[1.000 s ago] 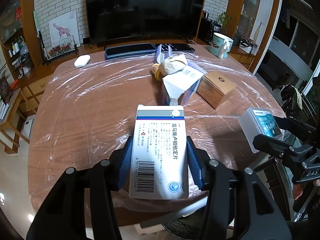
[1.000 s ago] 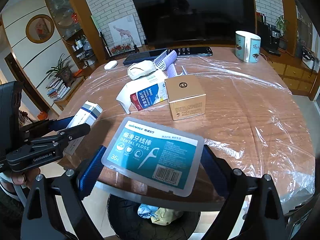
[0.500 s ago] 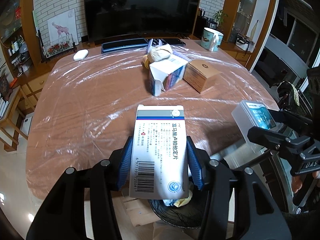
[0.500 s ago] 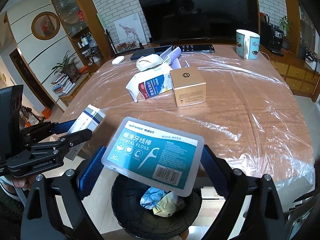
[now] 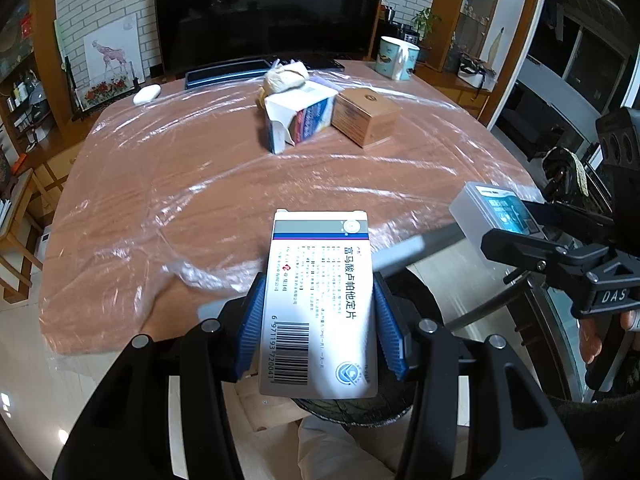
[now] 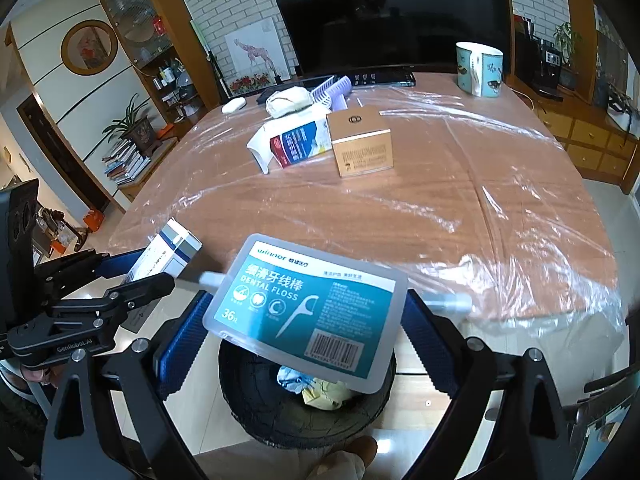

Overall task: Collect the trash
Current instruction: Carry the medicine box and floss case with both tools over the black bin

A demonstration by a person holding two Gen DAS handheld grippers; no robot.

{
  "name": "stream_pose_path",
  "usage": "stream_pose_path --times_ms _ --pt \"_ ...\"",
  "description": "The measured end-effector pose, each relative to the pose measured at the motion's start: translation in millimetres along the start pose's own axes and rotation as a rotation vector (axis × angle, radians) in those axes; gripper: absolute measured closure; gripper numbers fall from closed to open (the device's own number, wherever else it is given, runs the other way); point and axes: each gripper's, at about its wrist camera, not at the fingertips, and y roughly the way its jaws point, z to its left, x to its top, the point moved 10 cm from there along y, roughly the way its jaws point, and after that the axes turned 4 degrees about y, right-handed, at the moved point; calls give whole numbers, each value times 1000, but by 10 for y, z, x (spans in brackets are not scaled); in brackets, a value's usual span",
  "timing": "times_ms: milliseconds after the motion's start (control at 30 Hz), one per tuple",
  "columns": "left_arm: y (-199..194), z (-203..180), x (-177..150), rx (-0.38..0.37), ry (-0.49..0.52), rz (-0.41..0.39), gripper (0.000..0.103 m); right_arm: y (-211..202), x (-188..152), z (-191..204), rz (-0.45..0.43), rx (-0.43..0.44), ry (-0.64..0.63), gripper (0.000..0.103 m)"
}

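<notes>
My left gripper [image 5: 318,320] is shut on a white medicine box [image 5: 320,300] with a barcode, held off the table's near edge above a black trash bin [image 5: 360,404]. It also shows in the right wrist view [image 6: 168,252]. My right gripper [image 6: 304,332] is shut on a teal dental floss case [image 6: 308,304], held over the black trash bin [image 6: 280,412], which holds crumpled blue and yellow trash [image 6: 316,384]. The floss case shows in the left wrist view [image 5: 496,212] to the right.
On the plastic-covered wooden table [image 6: 400,200] lie an open white-blue carton [image 6: 296,140], a brown cardboard box [image 6: 360,144], a white wad [image 6: 288,100], a purple comb [image 6: 336,88], a mug [image 6: 478,68], a white mouse [image 6: 234,105] and a dark keyboard [image 5: 228,72].
Both grippers have drawn back from the table toward its near edge with their loads. The trash bin has come into view below them.
</notes>
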Motion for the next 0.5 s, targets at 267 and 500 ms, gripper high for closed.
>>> stream_pose_path --times_ms 267,500 --pt "-11 -163 -196 -15 24 25 51 -49 -175 -14 25 -1 -9 11" --pt "-1 -276 -334 -23 34 44 51 -66 -311 -36 46 0 -18 11"
